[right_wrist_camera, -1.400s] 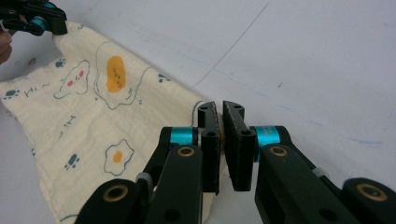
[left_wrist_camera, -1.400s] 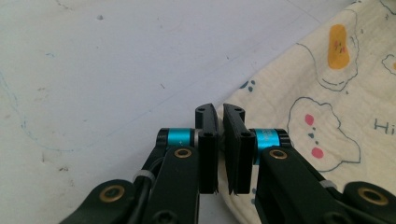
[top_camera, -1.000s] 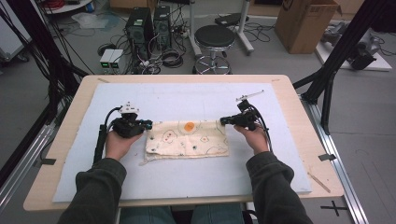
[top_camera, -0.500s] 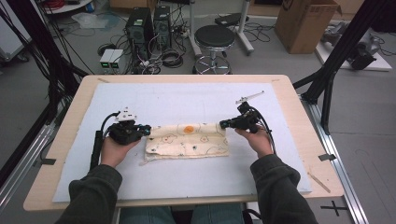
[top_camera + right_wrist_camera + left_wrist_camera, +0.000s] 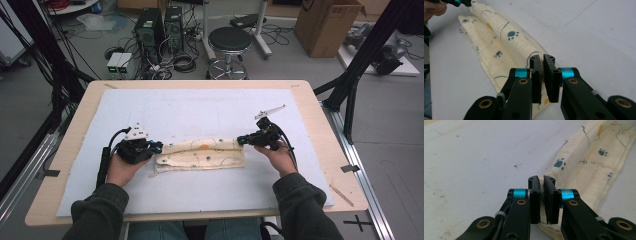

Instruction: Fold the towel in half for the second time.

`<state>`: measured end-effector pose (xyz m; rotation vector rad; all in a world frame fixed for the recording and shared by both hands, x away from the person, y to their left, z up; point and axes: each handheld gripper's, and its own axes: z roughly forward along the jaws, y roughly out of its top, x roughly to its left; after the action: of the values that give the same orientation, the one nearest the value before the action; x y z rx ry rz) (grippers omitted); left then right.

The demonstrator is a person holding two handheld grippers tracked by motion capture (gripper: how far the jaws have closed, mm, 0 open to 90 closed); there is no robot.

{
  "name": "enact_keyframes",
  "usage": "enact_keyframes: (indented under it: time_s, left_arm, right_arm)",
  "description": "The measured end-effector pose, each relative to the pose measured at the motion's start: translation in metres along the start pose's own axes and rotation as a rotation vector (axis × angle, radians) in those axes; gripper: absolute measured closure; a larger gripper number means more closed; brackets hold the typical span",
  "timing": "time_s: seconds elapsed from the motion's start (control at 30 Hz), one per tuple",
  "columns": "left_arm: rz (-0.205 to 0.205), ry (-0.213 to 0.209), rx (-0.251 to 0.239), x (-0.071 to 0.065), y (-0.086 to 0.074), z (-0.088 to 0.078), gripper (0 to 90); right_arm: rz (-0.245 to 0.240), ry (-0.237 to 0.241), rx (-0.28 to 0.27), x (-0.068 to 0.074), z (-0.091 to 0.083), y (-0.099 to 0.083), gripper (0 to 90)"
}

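Both grippers are clamped on the cream cotton cloth with blue paw prints and an orange spot (image 5: pixel 202 153), which lies on the white foam mat (image 5: pixel 210 107) covering the wooden table (image 5: pixel 320 107), near the person's edge. The left gripper (image 5: pixel 156 147) pinches the cloth's left end, its jaws nearly closed on a thin fold in the left gripper view (image 5: pixel 541 185). The right gripper (image 5: pixel 240 140) grips the opposite end, its jaws just as tight on fabric in the right gripper view (image 5: pixel 542 65).

The cloth (image 5: pixel 499 42) is a long narrow strip, its long axis running left to right across the table between the two hands. The far part is bunched into a raised roll between the jaws, and a flat layer lies just beside it on the person's side.

Now the risks. Each grasp looks shallow, right at the fabric's edge, so a sharp pull apart could slip a corner free, I'd say. If one hand travels ahead of the other, the fold likely skews. The loose lower layer could drag on the mat and wrinkle rather than follow.
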<state>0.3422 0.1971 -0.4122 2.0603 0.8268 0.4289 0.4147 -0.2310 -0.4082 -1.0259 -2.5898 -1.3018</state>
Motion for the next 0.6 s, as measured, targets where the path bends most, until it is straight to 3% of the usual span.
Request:
enact_keyframes:
  time_s: [0.2,0.3,0.6]
  left_arm:
    - [0.011,-0.002,-0.002,-0.004,-0.006,-0.005,83.7]
    - [0.021,-0.007,0.001,-0.008,-0.009,-0.006,83.5]
    - [0.053,-0.039,0.010,-0.017,-0.013,-0.009,83.2]
  right_arm:
    - [0.002,0.011,0.006,0.004,0.000,-0.009,85.0]
    - [-0.029,-0.004,0.000,0.010,0.000,-0.010,85.0]
    - [-0.045,-0.018,0.007,0.016,-0.001,-0.023,84.9]
